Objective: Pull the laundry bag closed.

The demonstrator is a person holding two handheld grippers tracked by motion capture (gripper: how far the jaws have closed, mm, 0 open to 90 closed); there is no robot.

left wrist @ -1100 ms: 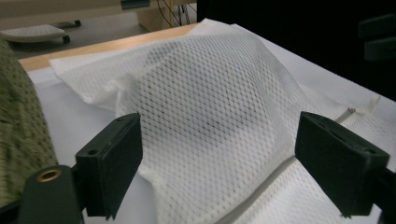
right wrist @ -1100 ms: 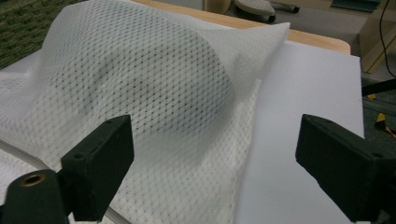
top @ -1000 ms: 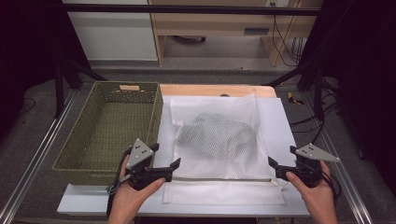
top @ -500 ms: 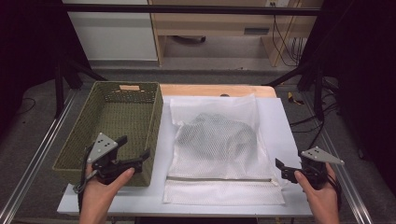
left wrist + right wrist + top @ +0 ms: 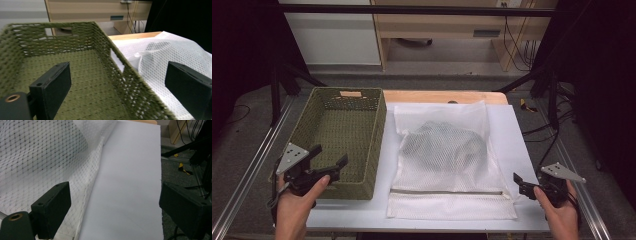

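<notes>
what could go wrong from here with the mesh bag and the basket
The mesh bag lies flat, with neither the left gripper nor the right gripper on it; a pinch on thin mesh might slip. The left gripper hangs at the basket wall and might nudge it. Lifted, the limp bag could sag and catch on the rim.

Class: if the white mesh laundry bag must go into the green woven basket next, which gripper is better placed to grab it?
Right, probably. The right gripper sits open beside the white mesh laundry bag; the left gripper hovers open over the green woven basket.

I am seeing one green basket (image 5: 343, 131), one white mesh bag (image 5: 447, 155) and two grippers, left gripper (image 5: 331, 161) and right gripper (image 5: 517, 181).
</notes>
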